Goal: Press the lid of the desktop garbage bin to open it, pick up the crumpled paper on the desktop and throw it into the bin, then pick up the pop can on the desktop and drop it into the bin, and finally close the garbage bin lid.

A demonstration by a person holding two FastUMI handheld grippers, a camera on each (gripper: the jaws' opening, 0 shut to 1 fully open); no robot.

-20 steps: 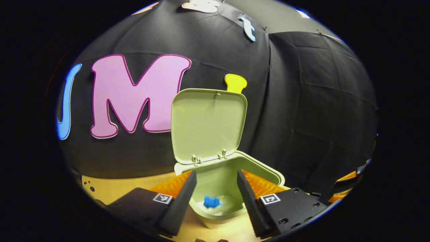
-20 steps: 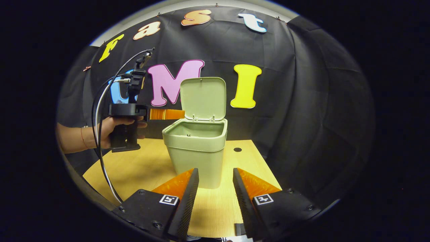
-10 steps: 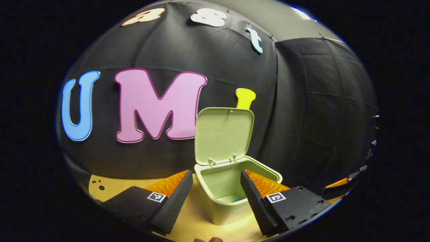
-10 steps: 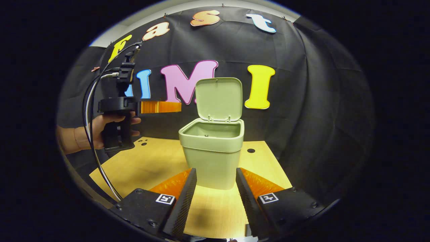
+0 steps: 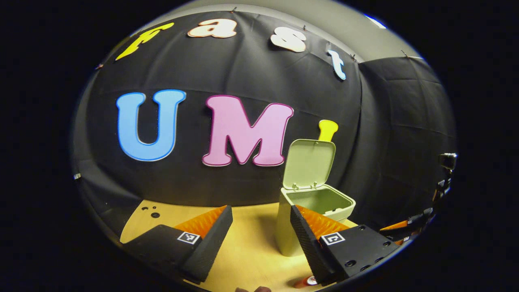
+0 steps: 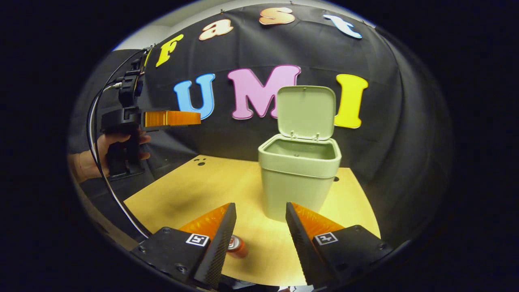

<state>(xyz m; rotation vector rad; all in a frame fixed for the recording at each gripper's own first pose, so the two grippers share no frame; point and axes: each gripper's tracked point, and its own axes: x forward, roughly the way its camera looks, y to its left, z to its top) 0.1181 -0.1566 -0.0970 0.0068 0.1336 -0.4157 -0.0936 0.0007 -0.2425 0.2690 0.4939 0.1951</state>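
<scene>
In the left gripper view: holding the left gripper (image 5: 259,233) above the wooden table (image 5: 247,247) with fingers standing well apart and gripping nothing. Looking past the right-hand finger at the green garbage bin (image 5: 302,215), sitting upright on the table near the black cloth wall, its lid (image 5: 310,164) standing open and tilted back on the rear hinge. Showing part of the bin's pale inside, though too shallow an angle for telling what is lying at the bottom. Catching a sliver of the pop can (image 5: 307,281) at the lower edge, lying on the table just beside the right-hand finger and partly hidden by it. Glimpsing the other gripper (image 5: 405,227) at the far right edge, too cut off for more. In the right gripper view: hovering the right gripper (image 6: 259,233) low over the table (image 6: 194,190), fingers spread apart and empty. Lying on its side between the fingers, close against the left-hand one, the pop can (image 6: 236,245), with its end facing the camera. Standing farther back, slightly right of centre, the bin (image 6: 299,178) with its lid (image 6: 306,111) raised upright. Hanging well to the left of the bin, above the table's edge, the left gripper (image 6: 190,118), held in a hand (image 6: 91,160) with cables (image 6: 97,162) trailing down.
</scene>
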